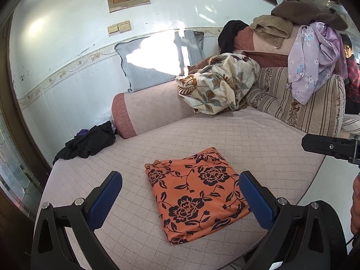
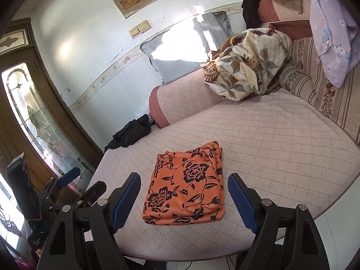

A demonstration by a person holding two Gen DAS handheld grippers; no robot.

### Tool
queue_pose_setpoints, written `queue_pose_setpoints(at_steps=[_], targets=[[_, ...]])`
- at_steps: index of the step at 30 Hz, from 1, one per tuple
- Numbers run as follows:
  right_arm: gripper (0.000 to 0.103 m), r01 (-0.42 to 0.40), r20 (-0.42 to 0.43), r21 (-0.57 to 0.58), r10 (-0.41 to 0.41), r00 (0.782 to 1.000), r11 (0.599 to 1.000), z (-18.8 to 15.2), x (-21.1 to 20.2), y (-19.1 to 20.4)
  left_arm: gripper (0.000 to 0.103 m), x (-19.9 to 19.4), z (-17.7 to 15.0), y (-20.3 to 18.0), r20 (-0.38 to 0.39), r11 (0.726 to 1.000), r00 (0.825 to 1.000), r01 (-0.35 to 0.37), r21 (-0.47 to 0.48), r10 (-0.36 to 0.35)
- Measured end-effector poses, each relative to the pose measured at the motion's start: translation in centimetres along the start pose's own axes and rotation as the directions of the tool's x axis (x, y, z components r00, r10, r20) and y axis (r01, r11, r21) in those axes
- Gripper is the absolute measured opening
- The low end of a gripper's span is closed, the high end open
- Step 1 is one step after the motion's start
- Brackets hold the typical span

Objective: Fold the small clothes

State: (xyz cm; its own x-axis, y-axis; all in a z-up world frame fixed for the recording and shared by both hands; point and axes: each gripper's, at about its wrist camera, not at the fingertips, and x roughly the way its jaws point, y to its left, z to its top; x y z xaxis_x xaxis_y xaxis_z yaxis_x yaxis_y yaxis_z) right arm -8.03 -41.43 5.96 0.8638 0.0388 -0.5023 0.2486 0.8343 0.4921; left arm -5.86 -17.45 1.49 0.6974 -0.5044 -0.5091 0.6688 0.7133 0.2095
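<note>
An orange cloth with black flowers (image 1: 195, 193) lies folded into a flat rectangle on the quilted pink couch seat (image 1: 247, 139); the same folded cloth (image 2: 186, 186) shows in the right wrist view. My left gripper (image 1: 180, 180) hovers above its near side, open, blue pads wide apart and empty. My right gripper (image 2: 184, 180) stands open the same way above the cloth, touching nothing. The left gripper (image 2: 72, 175) also appears at the lower left of the right wrist view, and part of the right gripper (image 1: 326, 146) at the right edge of the left wrist view.
A crumpled floral blanket (image 1: 220, 85) lies at the seat's back. A black garment (image 1: 90, 141) sits at the far left end by the bolster (image 1: 146, 110). Clothes (image 1: 315, 60) hang over the striped couch back. A person (image 1: 351, 67) sits at the far right. A glass door (image 2: 29, 103) stands left.
</note>
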Motion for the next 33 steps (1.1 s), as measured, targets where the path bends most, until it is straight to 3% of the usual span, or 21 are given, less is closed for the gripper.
queue_pose_setpoints(at_steps=[22, 29, 33], targets=[[0.083, 0.058, -0.057, -0.053, -0.061, 0.997, 0.997, -0.3, 2.8, 1.6, 0.103, 3.0, -0.9, 4.2, -0.046, 0.998, 0.997, -0.060, -0.036, 0.059], [0.083, 0.021, -0.097, -0.017, -0.023, 0.995, 1.000, -0.1, 5.9, 1.1, 0.103, 5.5, -2.3, 7.0, -0.127, 0.994, 0.990, -0.075, -0.077, 0.065], [0.083, 0.000, -0.134, 0.023, 0.003, 0.991, 1.000, 0.1, 8.3, -0.1, 0.103, 8.1, -3.5, 8.8, -0.206, 0.993, 0.977, -0.076, -0.095, 0.055]])
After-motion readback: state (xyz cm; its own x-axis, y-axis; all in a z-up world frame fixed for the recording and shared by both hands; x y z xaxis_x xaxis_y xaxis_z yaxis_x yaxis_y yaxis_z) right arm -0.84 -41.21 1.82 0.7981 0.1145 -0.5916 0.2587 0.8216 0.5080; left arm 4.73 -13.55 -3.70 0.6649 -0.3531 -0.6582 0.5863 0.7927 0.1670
